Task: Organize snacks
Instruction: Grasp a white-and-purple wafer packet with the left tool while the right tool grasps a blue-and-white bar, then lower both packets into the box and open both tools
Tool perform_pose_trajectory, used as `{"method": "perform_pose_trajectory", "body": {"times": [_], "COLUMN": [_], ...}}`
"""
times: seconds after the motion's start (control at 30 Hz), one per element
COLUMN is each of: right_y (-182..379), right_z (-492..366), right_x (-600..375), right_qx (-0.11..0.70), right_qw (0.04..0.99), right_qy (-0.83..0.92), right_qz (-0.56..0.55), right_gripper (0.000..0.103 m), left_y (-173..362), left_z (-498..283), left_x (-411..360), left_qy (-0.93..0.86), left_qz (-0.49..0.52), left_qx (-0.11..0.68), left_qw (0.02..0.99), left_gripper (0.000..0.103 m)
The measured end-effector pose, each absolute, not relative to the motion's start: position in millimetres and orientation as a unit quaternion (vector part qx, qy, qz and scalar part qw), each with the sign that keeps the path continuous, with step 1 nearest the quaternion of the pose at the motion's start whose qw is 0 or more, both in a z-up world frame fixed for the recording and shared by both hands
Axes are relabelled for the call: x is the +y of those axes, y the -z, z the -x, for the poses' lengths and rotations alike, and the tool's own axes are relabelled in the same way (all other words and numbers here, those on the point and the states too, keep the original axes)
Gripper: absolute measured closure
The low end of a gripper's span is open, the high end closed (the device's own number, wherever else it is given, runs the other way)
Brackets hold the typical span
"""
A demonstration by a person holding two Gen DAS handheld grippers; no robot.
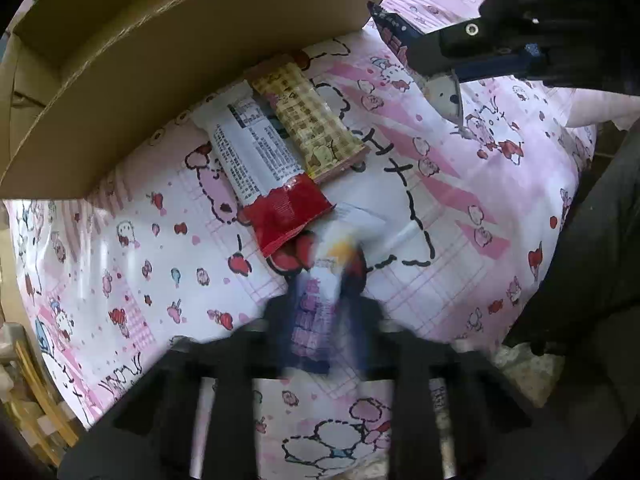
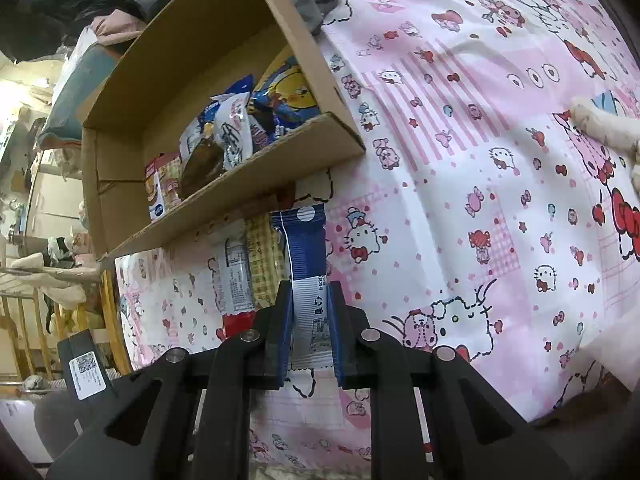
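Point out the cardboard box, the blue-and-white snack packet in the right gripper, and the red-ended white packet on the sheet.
cardboard box (image 2: 256,184): right wrist view, front wall.
blue-and-white snack packet (image 2: 304,248): right wrist view, blue upper half.
red-ended white packet (image 1: 256,148): left wrist view, white printed middle.

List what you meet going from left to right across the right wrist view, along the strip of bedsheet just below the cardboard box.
White and red snack packet → yellow checked snack packet → blue and white snack packet clamped in the right gripper → bare pink cartoon-print bedsheet.
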State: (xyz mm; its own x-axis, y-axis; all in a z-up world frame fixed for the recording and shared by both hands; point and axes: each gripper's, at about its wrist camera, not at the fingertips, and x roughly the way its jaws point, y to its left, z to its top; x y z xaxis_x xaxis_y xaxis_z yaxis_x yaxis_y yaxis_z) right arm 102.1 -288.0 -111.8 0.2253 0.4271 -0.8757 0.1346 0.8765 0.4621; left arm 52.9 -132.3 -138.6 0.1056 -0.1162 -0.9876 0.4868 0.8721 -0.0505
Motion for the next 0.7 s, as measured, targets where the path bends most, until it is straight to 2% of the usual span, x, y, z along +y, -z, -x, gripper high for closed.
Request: {"method": "perform_pose_trajectory", "body": {"times": [0.27, 0.57, 0.7], "right_y": [106, 98, 85], "right_z": [-101, -90, -86], "right_x": [-275, -266, -263], "right_qx": [0.610, 0.603, 0.588], "right_qw": [0.751, 0.748, 0.751], "right_qy": [-0.116, -0.149, -0.175], "right_qz": [-0.224, -0.233, -0.245], "right_gripper": [0.085, 0.085, 0.085], "left_y": [110, 55, 35], "left_z": [-42, -41, -51], "left_x": [-109, -65, -37], "left_qy": [0.213, 0.198, 0.153], "left_qz": [-0.095, -0.015, -0.018], "left_qx": [0.636, 0.593, 0.550], "left_qw": [0.736, 0.780, 0.821], "left_gripper": [0.090, 0.090, 0.090]}}
